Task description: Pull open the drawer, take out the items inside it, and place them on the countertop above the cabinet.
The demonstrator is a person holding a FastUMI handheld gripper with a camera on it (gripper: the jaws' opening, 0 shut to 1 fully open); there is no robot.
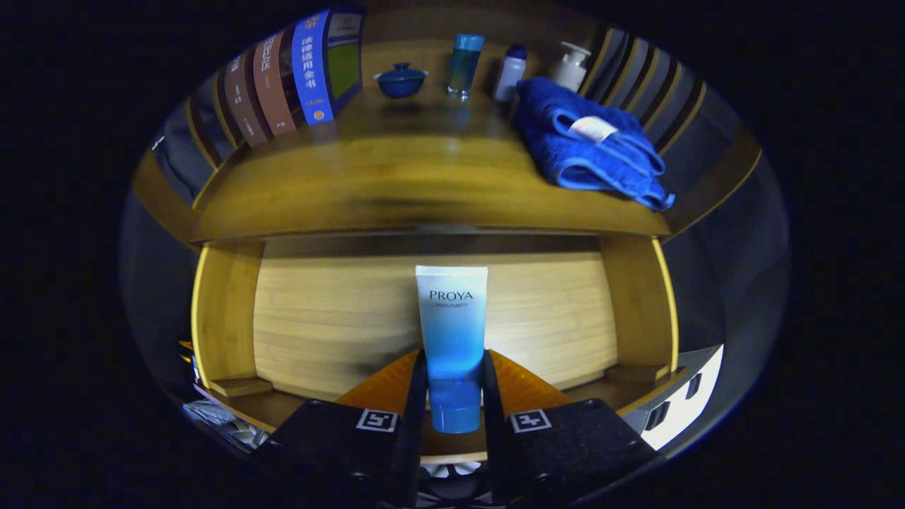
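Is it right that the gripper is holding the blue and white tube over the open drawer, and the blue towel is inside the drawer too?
Not quite. The gripper does hold the blue and white tube over the open drawer, both fingers pressing on it. But the blue towel is not in the drawer: it lies on the countertop above, as the gripper view shows.

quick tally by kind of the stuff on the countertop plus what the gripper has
Books: 4
Bottles: 3, a blue-capped clear one, a small white one, a pump bottle
Lidded bowl: 1
Blue towel: 1
Tube: 1, clamped between the fingers of the gripper, above the open drawer
Total: 10
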